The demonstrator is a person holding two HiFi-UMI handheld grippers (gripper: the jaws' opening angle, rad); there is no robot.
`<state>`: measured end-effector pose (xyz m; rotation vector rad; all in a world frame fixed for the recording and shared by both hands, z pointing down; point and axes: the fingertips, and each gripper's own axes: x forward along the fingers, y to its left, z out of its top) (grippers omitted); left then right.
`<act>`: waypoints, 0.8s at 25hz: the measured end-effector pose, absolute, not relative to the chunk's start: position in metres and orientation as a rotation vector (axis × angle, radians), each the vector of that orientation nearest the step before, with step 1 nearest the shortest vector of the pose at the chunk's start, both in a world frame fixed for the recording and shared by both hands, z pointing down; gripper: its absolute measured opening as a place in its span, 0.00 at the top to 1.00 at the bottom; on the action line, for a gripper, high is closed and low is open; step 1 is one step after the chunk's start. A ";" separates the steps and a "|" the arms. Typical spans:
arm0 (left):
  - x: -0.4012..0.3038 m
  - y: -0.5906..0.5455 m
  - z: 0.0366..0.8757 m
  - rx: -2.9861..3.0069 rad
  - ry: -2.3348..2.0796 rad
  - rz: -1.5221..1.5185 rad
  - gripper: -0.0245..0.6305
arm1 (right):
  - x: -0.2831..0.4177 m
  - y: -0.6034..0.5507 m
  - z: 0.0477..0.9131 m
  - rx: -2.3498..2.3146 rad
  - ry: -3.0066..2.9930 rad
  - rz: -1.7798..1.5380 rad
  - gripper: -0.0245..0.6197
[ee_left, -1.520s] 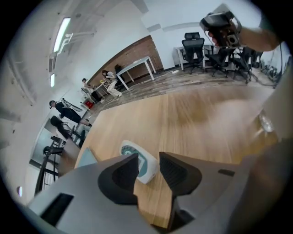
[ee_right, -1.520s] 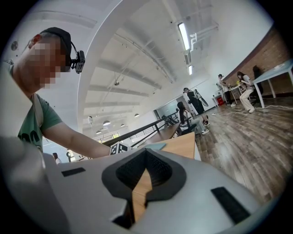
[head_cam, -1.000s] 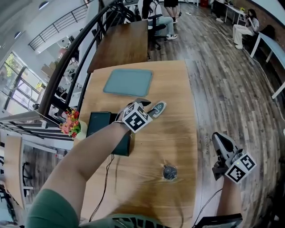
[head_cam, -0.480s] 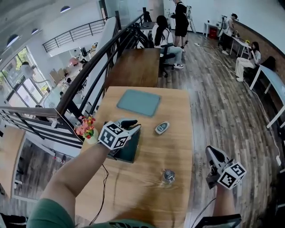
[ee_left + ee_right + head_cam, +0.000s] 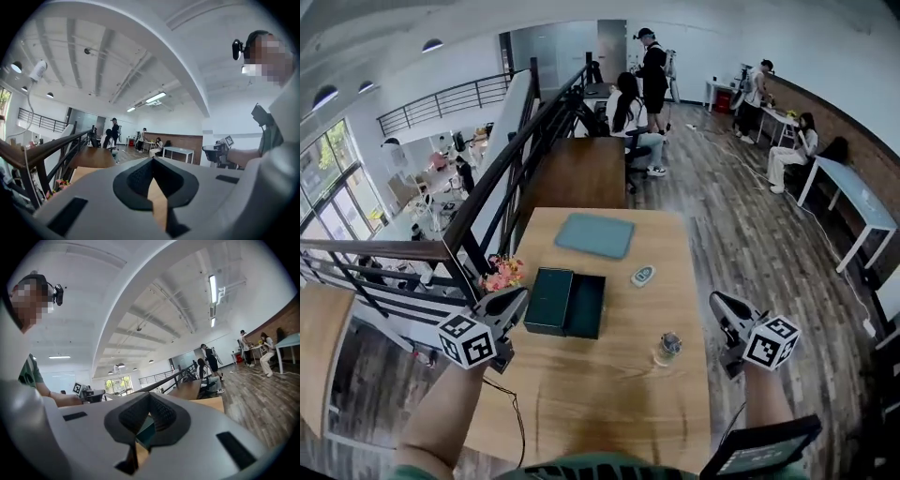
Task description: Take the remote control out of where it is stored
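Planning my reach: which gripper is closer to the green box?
The left gripper, jaws just closed empty, beside the box's left edge; the right gripper is past the table's edge.

Remote control [image 5: 642,276] out, beside its open box [image 5: 565,302]
The small oval remote, pale with a darker face, lies flat on the wooden table [image 5: 609,394], just off the box's far right corner and not touching it. The dark green box is open, its two flat halves lying side by side, edges touching.
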<state>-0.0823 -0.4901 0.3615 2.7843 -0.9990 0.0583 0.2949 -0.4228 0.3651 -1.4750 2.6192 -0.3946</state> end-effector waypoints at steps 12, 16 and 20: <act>-0.323 -0.304 0.336 2.735 -1.070 -0.015 0.96 | 0.131 -0.276 0.312 -1.563 2.616 -0.427 0.96; -0.341 -0.268 0.343 2.715 -1.026 -0.109 0.96 | 0.111 -0.239 0.308 -1.587 2.609 -0.442 0.96; -0.341 -0.232 0.345 2.741 -0.972 -0.159 0.96 | 0.100 -0.213 0.294 -1.598 2.612 -0.426 0.96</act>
